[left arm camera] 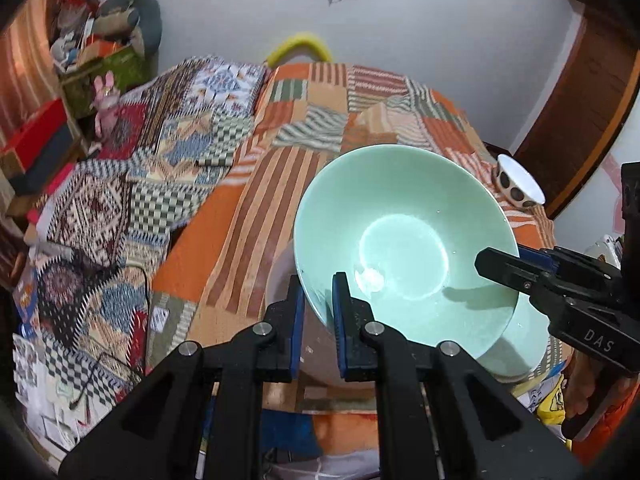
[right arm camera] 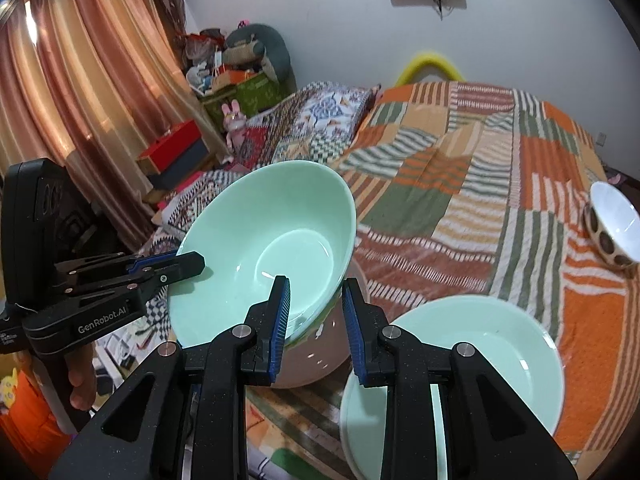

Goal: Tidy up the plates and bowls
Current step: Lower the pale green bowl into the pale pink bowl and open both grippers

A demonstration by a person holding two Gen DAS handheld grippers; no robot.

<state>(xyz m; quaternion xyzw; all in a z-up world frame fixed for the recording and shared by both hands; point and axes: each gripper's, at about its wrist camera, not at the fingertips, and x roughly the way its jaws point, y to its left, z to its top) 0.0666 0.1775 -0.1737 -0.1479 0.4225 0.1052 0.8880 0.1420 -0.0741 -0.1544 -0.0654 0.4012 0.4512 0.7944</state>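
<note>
A pale green bowl hangs tilted over the bed, held by both grippers at opposite sides of its rim. My left gripper is shut on the near rim in the left wrist view. My right gripper is shut on the rim at the other side. Just below the green bowl sits a pinkish-white bowl, mostly hidden by it. A stack of pale green plates lies on the bedspread beside that bowl.
A small white bowl with brown spots stands near the bed's right edge. The orange striped bedspread stretches behind. Patterned blankets, boxes and clutter fill the left side by the curtain.
</note>
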